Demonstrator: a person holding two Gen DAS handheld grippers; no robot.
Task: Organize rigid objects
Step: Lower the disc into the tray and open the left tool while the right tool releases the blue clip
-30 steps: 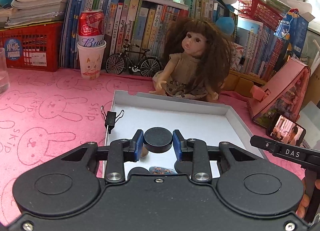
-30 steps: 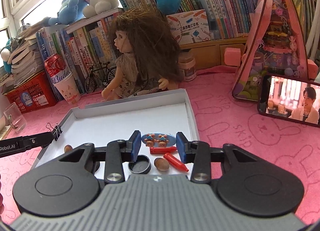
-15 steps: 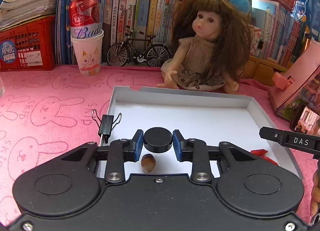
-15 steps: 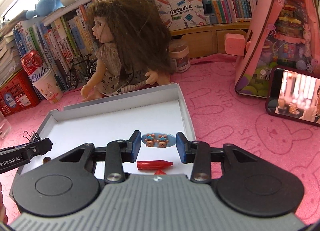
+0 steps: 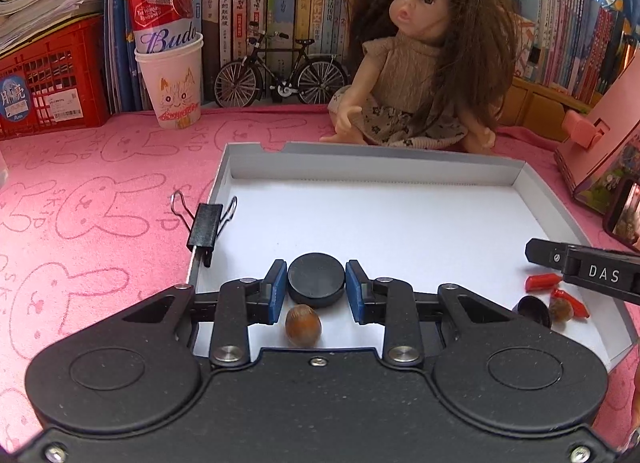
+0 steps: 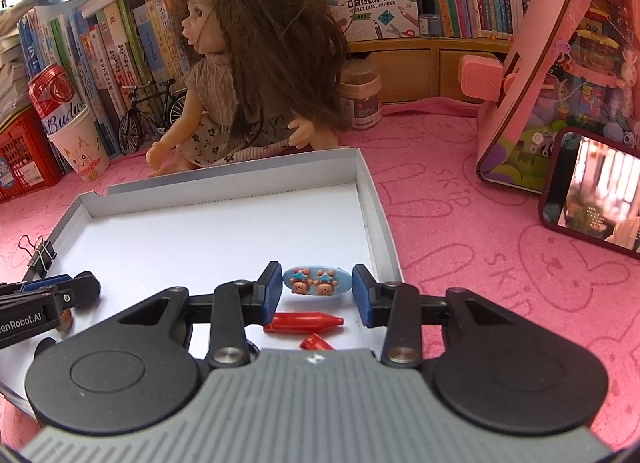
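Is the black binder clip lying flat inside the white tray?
No, the black binder clip is clamped on the left wall of the white tray, its wire handles sticking up.

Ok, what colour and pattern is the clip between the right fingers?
Light blue hair clip with two brown bears wearing blue stars; clearest in the right wrist view.

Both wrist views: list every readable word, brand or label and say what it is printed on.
"Bud": red can standing in a paper cup.
"DAS": right gripper's arm.
"enRobot.AI": left gripper's arm, start cut off.
"POCKET LABEL PRINTER": box on the shelf.
"SKIP": pink tablecloth.
Book spines, crate labels and jar label: too small to read.
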